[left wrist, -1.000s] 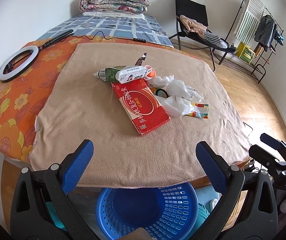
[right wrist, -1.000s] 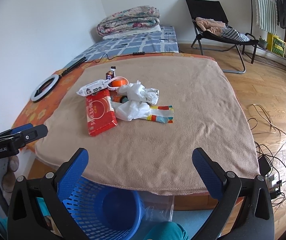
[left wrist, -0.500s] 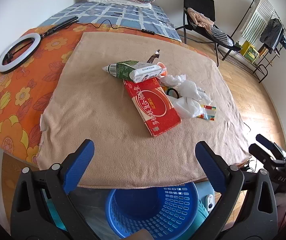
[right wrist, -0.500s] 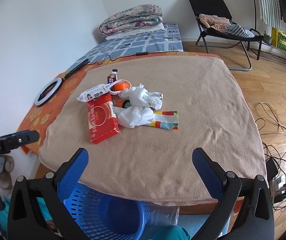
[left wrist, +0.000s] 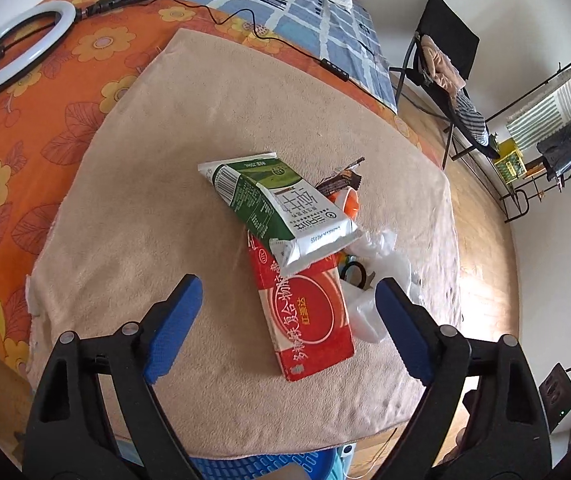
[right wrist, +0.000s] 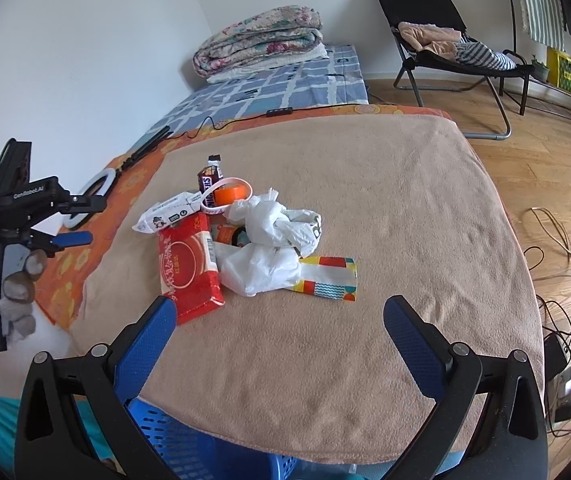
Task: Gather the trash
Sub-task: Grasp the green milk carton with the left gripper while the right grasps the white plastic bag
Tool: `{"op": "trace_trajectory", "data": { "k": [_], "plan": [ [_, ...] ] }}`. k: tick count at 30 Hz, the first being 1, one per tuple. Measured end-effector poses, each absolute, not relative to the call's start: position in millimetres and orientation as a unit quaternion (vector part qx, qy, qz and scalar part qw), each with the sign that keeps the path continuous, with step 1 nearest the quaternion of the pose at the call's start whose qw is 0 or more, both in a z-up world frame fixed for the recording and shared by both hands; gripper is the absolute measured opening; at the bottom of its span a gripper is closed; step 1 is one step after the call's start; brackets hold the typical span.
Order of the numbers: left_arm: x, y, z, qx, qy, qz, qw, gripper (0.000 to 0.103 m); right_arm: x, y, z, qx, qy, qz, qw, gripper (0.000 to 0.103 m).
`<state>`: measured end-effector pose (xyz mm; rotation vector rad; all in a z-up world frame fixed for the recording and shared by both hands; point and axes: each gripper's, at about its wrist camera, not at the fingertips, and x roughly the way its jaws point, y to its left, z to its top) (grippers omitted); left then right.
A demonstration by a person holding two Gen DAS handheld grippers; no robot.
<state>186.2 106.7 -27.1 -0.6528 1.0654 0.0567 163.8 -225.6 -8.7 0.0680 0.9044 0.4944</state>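
Observation:
A pile of trash lies on the tan blanket (right wrist: 385, 208): a red tissue pack (left wrist: 305, 312), a green-and-white carton (left wrist: 281, 208) leaning on its far end, crumpled white plastic bags (right wrist: 269, 240), a colourful wrapper (right wrist: 325, 278), an orange tape roll (right wrist: 231, 194) and a Snickers wrapper (right wrist: 208, 182). My left gripper (left wrist: 287, 316) hovers over the near end of the red pack. Its jaws are closing, and the pads stand clear of the pack on both sides. My right gripper (right wrist: 281, 320) is open over bare blanket, short of the pile. A blue basket (right wrist: 181, 440) sits below the blanket's near edge.
A ring light (left wrist: 17, 48) and its cable lie on the orange flowered cover at the left. A folded quilt (right wrist: 257, 40) rests on the checked mattress behind. A black folding chair (right wrist: 445, 40), a clothes rack (left wrist: 545, 128) and floor cables (right wrist: 557, 248) are to the right.
My left gripper has swung forward over the blanket to the red pack and rolled, and its jaws have narrowed a little. My right gripper has edged closer to the pile.

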Motion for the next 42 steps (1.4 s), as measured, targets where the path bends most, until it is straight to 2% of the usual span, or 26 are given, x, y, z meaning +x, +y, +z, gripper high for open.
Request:
{"op": "trace_trajectory", "data": {
  "k": [5,20,23,25,27,28,29,30,32,34,36,39,42],
  "plan": [
    [211,114,-49,-0.337,0.509,0.028,0.791,0.085,195,-213,-18,0.04,0.443,0.25,0.86,0.103],
    [252,132,-97,-0.398,0.521,0.031,0.754,0.078,255,-176,-52,0.038,0.479,0.252,0.84,0.103],
    [256,134,-105,-0.409,0.527,0.031,0.744,0.062,264,-172,-59,0.041,0.488,0.251,0.835,0.103],
    [256,139,-109,-0.423,0.522,0.034,0.74,0.056,271,-168,-63,0.044,0.494,0.254,0.83,0.102],
    [255,144,-110,-0.428,0.517,0.04,0.74,0.045,276,-165,-68,0.048,0.502,0.256,0.825,0.101],
    [255,147,-109,-0.427,0.515,0.042,0.742,0.033,279,-164,-70,0.05,0.505,0.255,0.823,0.101],
    [255,149,-108,-0.425,0.513,0.044,0.744,0.026,281,-163,-72,0.051,0.509,0.254,0.821,0.101],
    [255,151,-108,-0.424,0.512,0.042,0.746,0.025,283,-162,-74,0.051,0.512,0.253,0.82,0.101],
    [256,153,-107,-0.42,0.512,0.04,0.748,0.021,287,-160,-79,0.05,0.518,0.251,0.816,0.097],
    [256,153,-104,-0.411,0.511,0.042,0.754,0.019,292,-160,-85,0.057,0.53,0.253,0.808,0.082],
    [257,152,-101,-0.4,0.511,0.044,0.76,0.017,294,-162,-87,0.066,0.533,0.252,0.805,0.077],
    [257,149,-98,-0.384,0.51,0.047,0.768,0.014,296,-167,-86,0.075,0.534,0.253,0.803,0.06],
    [255,152,-94,-0.378,0.504,0.051,0.774,0.009,296,-172,-84,0.087,0.531,0.257,0.803,0.052]
  ]
}}
